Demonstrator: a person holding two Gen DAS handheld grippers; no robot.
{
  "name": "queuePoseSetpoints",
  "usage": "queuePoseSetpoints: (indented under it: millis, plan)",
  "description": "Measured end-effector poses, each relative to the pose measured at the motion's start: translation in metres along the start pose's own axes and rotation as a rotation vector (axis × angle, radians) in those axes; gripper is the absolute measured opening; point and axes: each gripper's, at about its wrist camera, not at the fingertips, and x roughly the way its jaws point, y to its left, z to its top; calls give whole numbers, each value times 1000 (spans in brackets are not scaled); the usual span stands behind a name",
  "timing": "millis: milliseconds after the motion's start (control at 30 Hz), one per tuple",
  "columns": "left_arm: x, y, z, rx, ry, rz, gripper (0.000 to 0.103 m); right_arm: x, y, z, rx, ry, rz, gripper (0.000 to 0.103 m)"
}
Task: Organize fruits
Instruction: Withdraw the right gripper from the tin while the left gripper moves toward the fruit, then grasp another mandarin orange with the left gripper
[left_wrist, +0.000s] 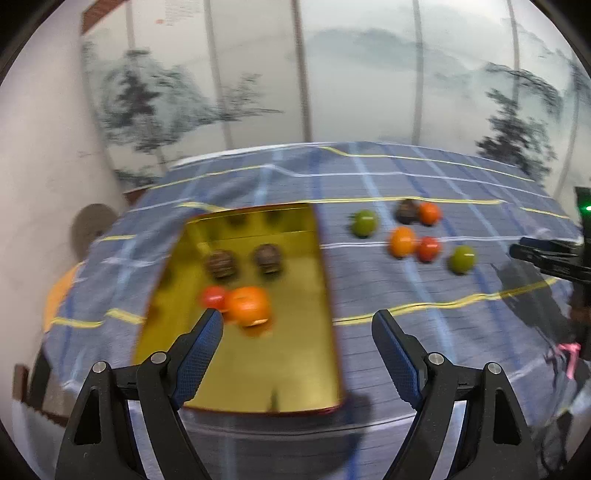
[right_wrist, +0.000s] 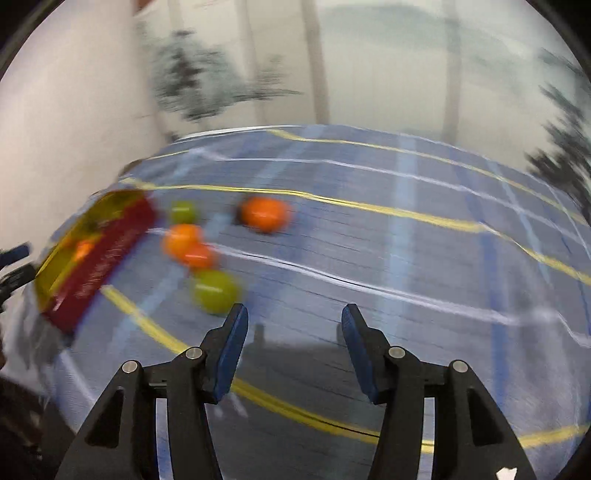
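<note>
Both the left tongs (left_wrist: 297, 321) and right tongs (right_wrist: 293, 314) hang wide and empty over the blue plaid surface (left_wrist: 424, 332), with four fruits in the yellow tray (left_wrist: 295, 350) and six more, among them a green one (right_wrist: 215, 290), loose beside it.

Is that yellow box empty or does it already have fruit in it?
Not empty: the yellow box holds two dark fruits, a red one and an orange.

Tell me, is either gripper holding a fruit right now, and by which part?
Nothing is held. The left gripper and right gripper are both open, with empty space between their fingers.
</note>
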Motion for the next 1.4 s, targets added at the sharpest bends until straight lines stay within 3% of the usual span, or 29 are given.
queuePoseSetpoints:
  millis: [133,200,300,567,867,1033,1100,1167,1200,1267,1400]
  plan:
    - [13,-29,24,18,48,-111,83,-1,-51,-13,111,0,-52,52]
    - [27,-38,38,-16,95,-174,83,0,-70,-18,188,-1,-18,52]
    - [47,-53,61,-69,128,-226,83,-4,-76,-18,199,-40,11,53]
    - [123,-83,95,-132,201,-167,77,-18,-79,-24,190,-93,83,63]
    - [180,-79,90,-191,272,-144,65,-22,-83,-24,211,-123,141,64]
    - [191,-70,84,-247,256,-163,64,-21,-83,-24,212,-123,154,64]
    - [191,-71,84,-234,235,-161,58,-20,-83,-24,211,-121,155,64]
    - [189,-83,83,-168,231,-178,36,-20,-83,-24,213,-121,154,64]
    - [188,-90,83,-133,229,-177,34,-19,-83,-23,215,-121,152,65]
    - [184,-96,81,-100,203,-149,34,-19,-84,-23,218,-118,147,66]
    - [181,-85,75,-171,204,-190,33,-16,-84,-22,221,-114,140,67]
